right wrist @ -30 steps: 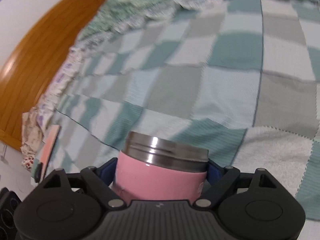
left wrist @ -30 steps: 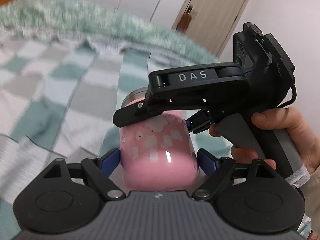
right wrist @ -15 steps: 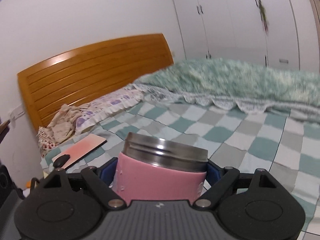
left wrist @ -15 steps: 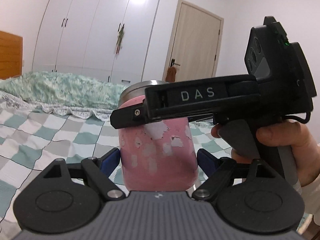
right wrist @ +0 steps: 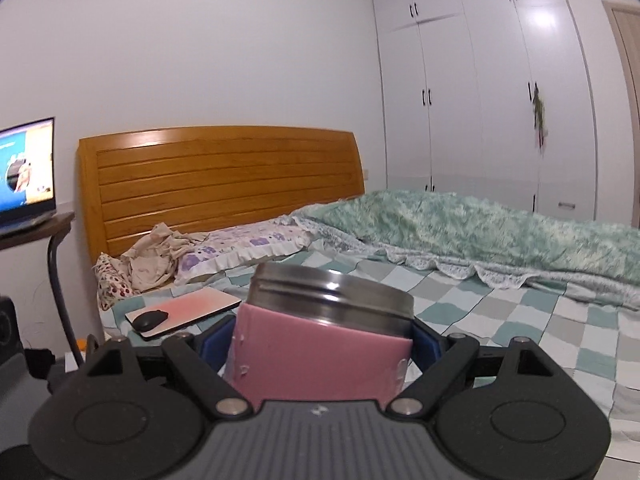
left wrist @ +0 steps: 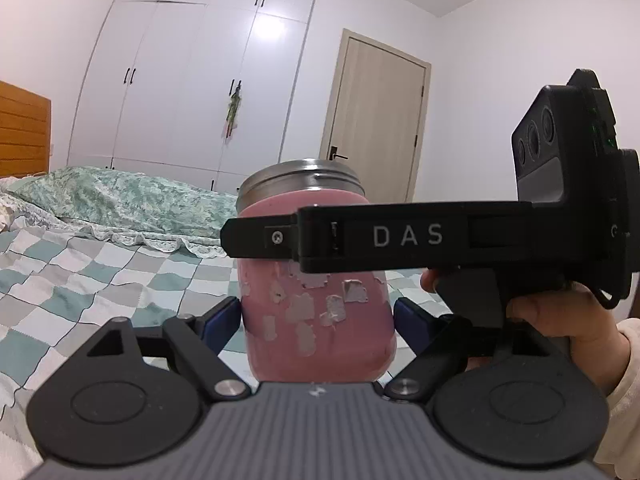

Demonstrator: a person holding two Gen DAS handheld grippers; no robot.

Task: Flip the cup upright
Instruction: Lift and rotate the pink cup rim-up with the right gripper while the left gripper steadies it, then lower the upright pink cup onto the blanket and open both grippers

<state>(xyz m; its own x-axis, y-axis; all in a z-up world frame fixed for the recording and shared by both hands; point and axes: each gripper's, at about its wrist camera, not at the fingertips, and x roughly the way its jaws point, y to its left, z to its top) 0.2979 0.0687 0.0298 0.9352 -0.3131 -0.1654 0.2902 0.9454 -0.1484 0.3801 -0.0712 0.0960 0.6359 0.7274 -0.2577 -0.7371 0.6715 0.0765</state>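
Note:
The pink cup (left wrist: 316, 320) with a steel rim stands with its rim up, held above the checked bed. My right gripper (right wrist: 320, 340) is shut on the cup (right wrist: 316, 360) around its upper body; its black finger (left wrist: 260, 236) crosses the cup in the left wrist view. My left gripper (left wrist: 318, 324) has its blue pads (left wrist: 220, 320) on either side of the cup's lower body, and a sliver of gap shows at the right pad.
The bed has a green and white checked cover (right wrist: 520, 312), a green blanket (right wrist: 500, 224), a pillow (right wrist: 240, 248) and a wooden headboard (right wrist: 220, 184). A pink laptop with a mouse (right wrist: 184, 312) lies near the edge. A monitor (right wrist: 26, 172) stands left.
Both grippers have tilted up together with the cup, from looking down at the bed to level. The cup now stands rim up.

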